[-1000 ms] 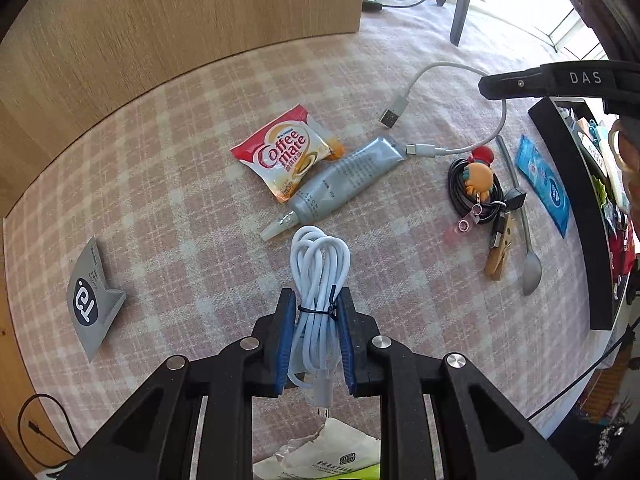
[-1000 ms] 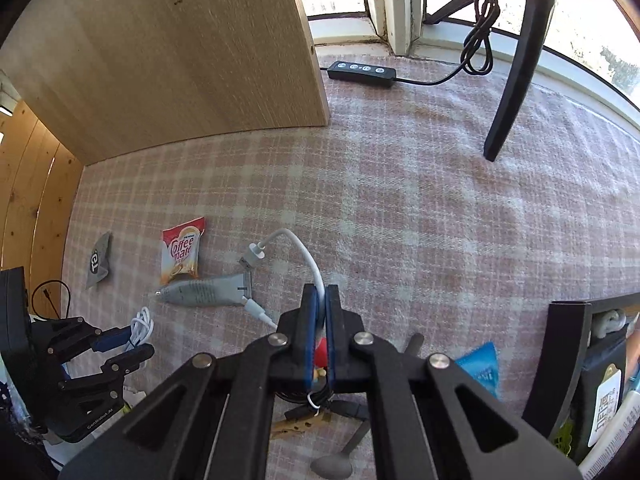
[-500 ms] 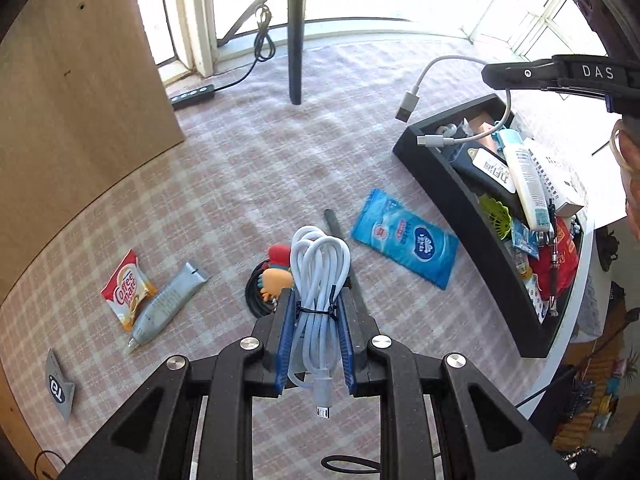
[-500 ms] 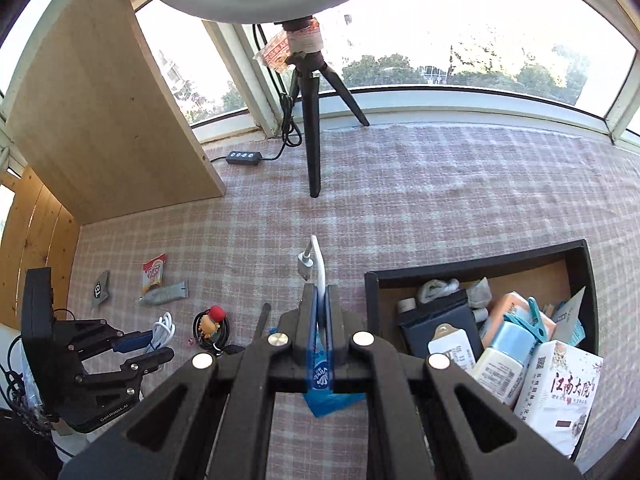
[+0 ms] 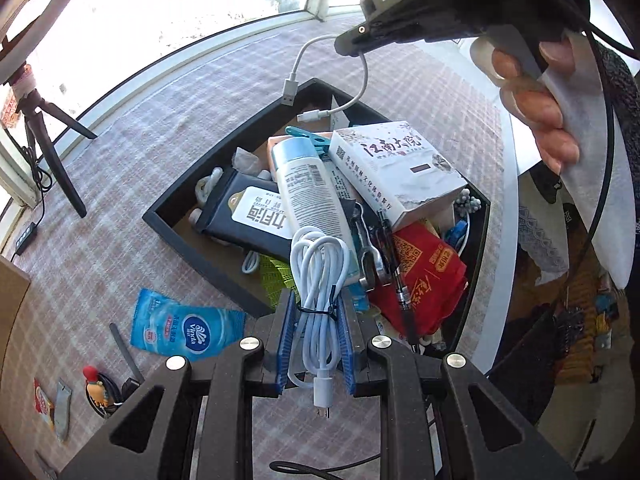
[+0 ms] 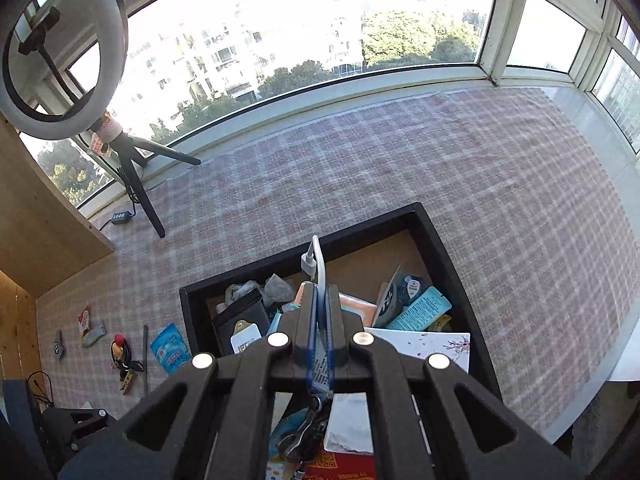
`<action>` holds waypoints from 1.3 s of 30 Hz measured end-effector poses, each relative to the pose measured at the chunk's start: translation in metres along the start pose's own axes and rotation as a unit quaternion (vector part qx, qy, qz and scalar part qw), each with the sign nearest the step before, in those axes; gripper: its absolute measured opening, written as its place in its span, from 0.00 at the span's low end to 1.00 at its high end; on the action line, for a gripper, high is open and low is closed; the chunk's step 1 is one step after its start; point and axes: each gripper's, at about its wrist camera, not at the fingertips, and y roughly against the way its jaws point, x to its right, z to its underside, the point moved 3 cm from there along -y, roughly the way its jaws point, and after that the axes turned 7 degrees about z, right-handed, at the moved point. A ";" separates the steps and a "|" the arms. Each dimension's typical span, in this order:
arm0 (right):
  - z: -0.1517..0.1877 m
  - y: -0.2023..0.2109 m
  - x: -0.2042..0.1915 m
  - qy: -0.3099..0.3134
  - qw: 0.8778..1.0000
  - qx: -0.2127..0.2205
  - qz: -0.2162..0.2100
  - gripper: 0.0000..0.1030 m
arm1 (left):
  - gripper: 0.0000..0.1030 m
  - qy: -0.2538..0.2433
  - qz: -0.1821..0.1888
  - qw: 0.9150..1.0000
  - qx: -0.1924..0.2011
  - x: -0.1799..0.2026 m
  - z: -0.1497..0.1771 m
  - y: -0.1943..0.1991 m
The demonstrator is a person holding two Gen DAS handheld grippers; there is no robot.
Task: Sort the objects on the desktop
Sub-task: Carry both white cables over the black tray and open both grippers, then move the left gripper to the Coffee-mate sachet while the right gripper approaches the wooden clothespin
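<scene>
Two cables hang over the crammed black rectangular storage tray (image 5: pixel 192 256), the tied white coiled cable (image 5: pixel 320 280) clamped in the left gripper (image 5: pixel 316 344) and the short white USB cable (image 5: pixel 360 76) pinched in the right gripper (image 6: pixel 320 320), so, dropped onto that heap, either could slide off or snag.
</scene>
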 end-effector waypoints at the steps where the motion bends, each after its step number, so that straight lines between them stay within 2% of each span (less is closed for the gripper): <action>1: 0.000 0.000 0.007 -0.005 1.000 0.000 0.002 0.04 | 0.19 -0.010 0.003 1.000 -0.004 0.010 -0.002 -0.006; 9: -0.001 -0.003 0.045 -0.037 0.999 -0.002 0.016 0.04 | 0.19 -0.063 0.020 0.997 -0.030 0.068 -0.011 -0.033; 14: -0.001 0.003 0.057 -0.039 0.998 0.010 0.041 0.04 | 0.19 -0.076 0.025 0.996 -0.039 0.082 -0.010 -0.041; 17: -0.001 -0.001 0.057 -0.031 0.998 0.004 0.045 0.04 | 0.20 -0.080 0.023 0.996 -0.030 0.085 -0.012 -0.043; 18: -0.001 -0.004 0.056 -0.024 0.999 -0.002 0.042 0.04 | 0.24 -0.081 0.018 0.996 -0.027 0.085 -0.014 -0.043; 19: -0.001 -0.006 0.056 -0.022 0.999 -0.008 0.045 0.07 | 0.42 -0.080 0.012 0.996 -0.028 0.084 -0.015 -0.044; 20: -0.001 -0.007 0.057 -0.026 0.998 -0.009 0.051 0.09 | 0.52 -0.077 0.006 0.997 -0.028 0.083 -0.016 -0.043; 21: -0.001 -0.006 0.058 -0.029 0.998 -0.008 0.051 0.18 | 0.61 -0.075 0.000 0.997 -0.021 0.081 -0.017 -0.040; 22: -0.001 -0.005 0.059 -0.033 0.998 -0.006 0.048 0.27 | 0.60 -0.072 -0.004 0.997 -0.014 0.078 -0.018 -0.037; 23: 0.000 -0.004 0.059 -0.035 0.998 -0.003 0.045 0.29 | 0.60 -0.067 -0.005 0.998 -0.012 0.074 -0.018 -0.035; 30: -0.001 0.006 0.054 -0.026 0.999 0.004 0.043 0.30 | 0.56 -0.036 -0.015 0.999 -0.008 0.045 -0.014 -0.023; 39: 0.004 0.015 0.035 -0.016 0.999 0.006 0.033 0.30 | 0.54 0.006 -0.044 0.999 -0.003 0.000 0.010 -0.003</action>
